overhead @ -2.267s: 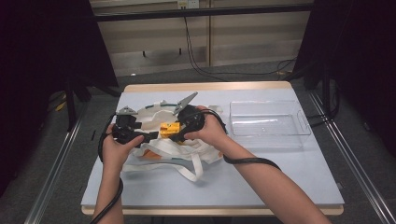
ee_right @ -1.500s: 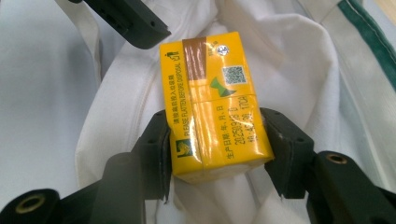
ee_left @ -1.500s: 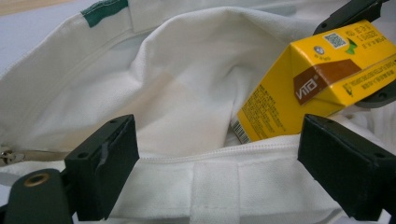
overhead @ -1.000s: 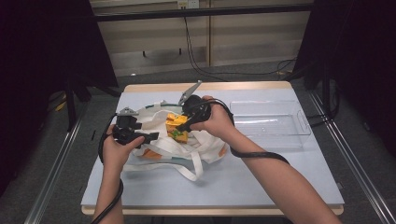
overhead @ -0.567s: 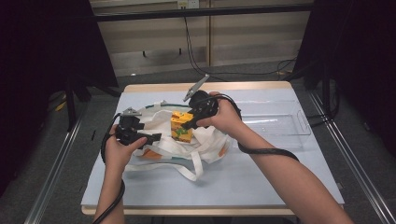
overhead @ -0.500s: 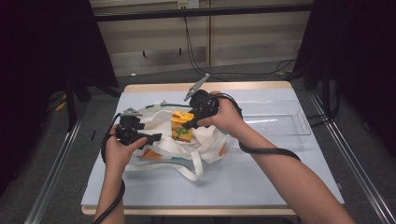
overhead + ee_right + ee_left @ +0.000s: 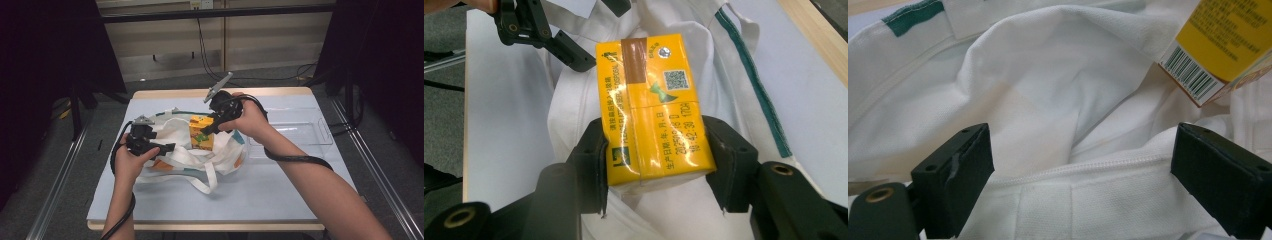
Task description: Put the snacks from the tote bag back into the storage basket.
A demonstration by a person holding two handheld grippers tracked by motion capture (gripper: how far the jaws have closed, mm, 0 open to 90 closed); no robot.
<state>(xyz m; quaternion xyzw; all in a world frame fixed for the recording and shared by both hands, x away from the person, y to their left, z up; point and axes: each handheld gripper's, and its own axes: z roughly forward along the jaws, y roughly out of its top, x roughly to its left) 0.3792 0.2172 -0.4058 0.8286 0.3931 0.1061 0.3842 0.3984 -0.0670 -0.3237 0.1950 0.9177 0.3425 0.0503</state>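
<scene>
Right gripper [image 7: 654, 170] pinches the yellow carton [image 7: 651, 107]; lift straight clear of the bag [image 7: 175, 150] while left gripper [image 7: 167, 147], jaws spread, steadies the rim.

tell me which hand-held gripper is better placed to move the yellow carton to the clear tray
Right. The right hand-held gripper already clamps the yellow carton and sits nearer the clear tray; the left hand-held gripper is at the white bag.

The bag [image 7: 200, 155] in the middle is soft white cloth, matt and a bit rough, with a green cloth stripe. The yellow carton [image 7: 651, 107] is shiny smooth paper that catches the light. The fingers [image 7: 591, 165] are matt black plastic. The tray [image 7: 300, 132] on the right is clear, shiny plastic. The worktop [image 7: 280, 195] looks smooth and pale, with a wood edge.
</scene>
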